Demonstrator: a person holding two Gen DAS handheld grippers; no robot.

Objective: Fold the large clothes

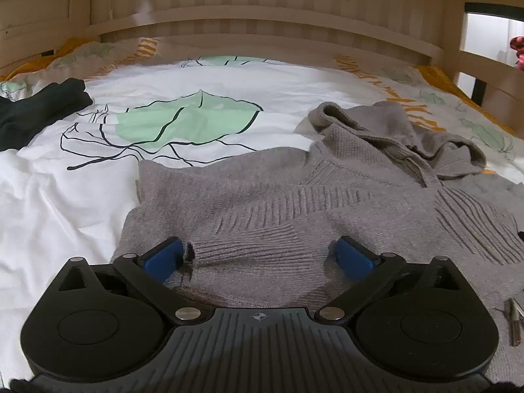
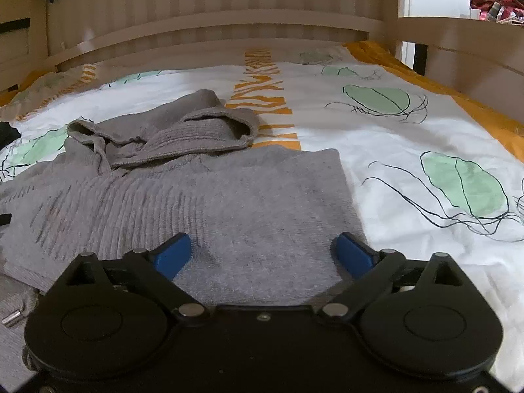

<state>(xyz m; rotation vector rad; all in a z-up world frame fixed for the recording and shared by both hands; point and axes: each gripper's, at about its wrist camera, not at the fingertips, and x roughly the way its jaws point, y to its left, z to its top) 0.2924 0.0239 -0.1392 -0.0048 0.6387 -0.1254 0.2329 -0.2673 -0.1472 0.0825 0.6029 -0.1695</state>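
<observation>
A dark garment [image 1: 39,108] lies at the far left of the leaf-print duvet [image 1: 82,190], well apart from the grey hooded sweater [image 1: 327,196] spread flat at the bed's middle. The left gripper [image 1: 258,255] stands wide open over a folded-in sleeve cuff [image 1: 209,252]. The right gripper [image 2: 262,255] gapes equally over the sweater's right edge, gripping nothing.

One grey hoodie [image 1: 294,196] is lying on one bed [image 1: 65,213]. One dark cloth [image 1: 39,111] is sitting at the left edge of the left wrist view. Two grippers are showing, the left gripper [image 1: 258,255] and the right gripper [image 2: 262,255], each carrying two blue pads.
</observation>
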